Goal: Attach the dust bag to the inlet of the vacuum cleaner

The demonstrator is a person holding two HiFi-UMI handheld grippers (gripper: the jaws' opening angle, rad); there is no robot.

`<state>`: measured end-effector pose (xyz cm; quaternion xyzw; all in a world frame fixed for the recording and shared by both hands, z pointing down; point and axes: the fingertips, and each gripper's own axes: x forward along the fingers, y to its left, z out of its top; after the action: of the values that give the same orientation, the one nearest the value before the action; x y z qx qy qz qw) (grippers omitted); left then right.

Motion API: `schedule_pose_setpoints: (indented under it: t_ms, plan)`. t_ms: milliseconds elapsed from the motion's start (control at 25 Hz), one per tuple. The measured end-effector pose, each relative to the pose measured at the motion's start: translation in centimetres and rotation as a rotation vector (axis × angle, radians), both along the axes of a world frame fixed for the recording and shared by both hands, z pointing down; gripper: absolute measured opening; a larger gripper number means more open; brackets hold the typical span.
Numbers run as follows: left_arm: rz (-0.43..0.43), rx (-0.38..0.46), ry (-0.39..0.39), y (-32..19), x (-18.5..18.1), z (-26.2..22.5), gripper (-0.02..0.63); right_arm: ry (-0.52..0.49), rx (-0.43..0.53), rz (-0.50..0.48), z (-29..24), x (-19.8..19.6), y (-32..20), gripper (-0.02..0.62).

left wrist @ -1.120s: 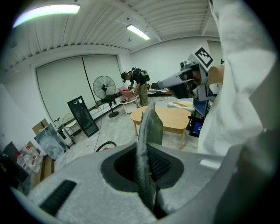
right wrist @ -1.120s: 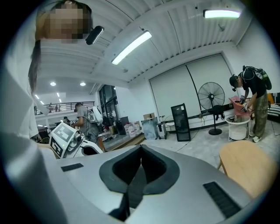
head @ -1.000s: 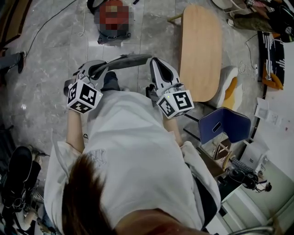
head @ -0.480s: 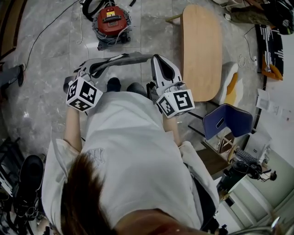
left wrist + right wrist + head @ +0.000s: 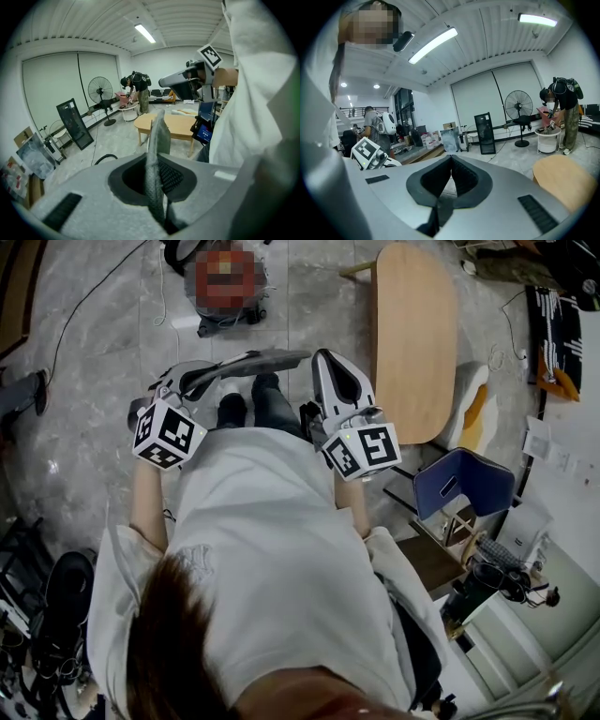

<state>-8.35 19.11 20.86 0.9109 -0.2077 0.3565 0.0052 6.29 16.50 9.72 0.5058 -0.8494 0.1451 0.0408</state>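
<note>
The right gripper [image 5: 452, 160] has its jaws pressed together on nothing, and beyond them stand a wooden table [image 5: 562, 183], a pedestal fan [image 5: 518, 104], and a person [image 5: 560, 110] bent over a small round table [image 5: 547, 138].

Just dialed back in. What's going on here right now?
A person stands with a gripper in each hand. The left gripper is shut on the grey dust bag, holding it out in front at about waist height. The right gripper is shut with nothing in it, next to the bag. The vacuum cleaner sits on the floor ahead, apart from both, so the bag isn't attached yet.
</note>
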Motion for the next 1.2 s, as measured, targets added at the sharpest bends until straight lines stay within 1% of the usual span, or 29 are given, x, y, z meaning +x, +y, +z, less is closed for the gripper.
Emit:
schedule_pose_setpoints:
  t_ms: [120,280,400,480,560,720,1040,1160,1200]
  plan:
    - [-0.018,-0.002,-0.007,-1.2,0.4,-0.1,0.037,-0.012,-0.006,-0.016,0.2,0.7,-1.9,0.003]
    - [-0.063,0.005,-0.022,-2.9,1.5,-0.5,0.037,-0.034,-0.021,-0.054,0.5,1.8,-4.6,0.003]
    - [-0.098,0.009,-0.036,-4.5,2.2,-0.3,0.037,-0.035,0.001,-0.110,0.0,2.4,-6.7,0.003]
    - [-0.120,0.008,-0.048,-5.9,2.6,0.0,0.036,-0.034,0.021,-0.168,-0.2,2.5,-8.2,0.004]
    - [-0.134,0.007,-0.058,-7.3,3.3,0.2,0.037,-0.029,0.036,-0.232,-0.4,2.8,-9.4,0.025]
    - [-0.146,0.010,-0.070,-9.7,5.2,0.7,0.037,-0.036,0.046,-0.290,-0.3,4.2,-11.9,0.025]
    - [-0.162,0.027,-0.050,-13.1,9.0,0.1,0.037,-0.009,0.030,-0.364,0.7,6.6,-14.6,0.020]
    - [-0.150,0.022,-0.041,-13.8,9.9,-0.1,0.037,0.052,0.030,-0.419,1.5,6.5,-14.8,0.021]
    - [-0.141,0.018,-0.040,-13.8,10.2,-0.1,0.037,0.079,0.025,-0.447,1.9,6.3,-14.7,0.032]
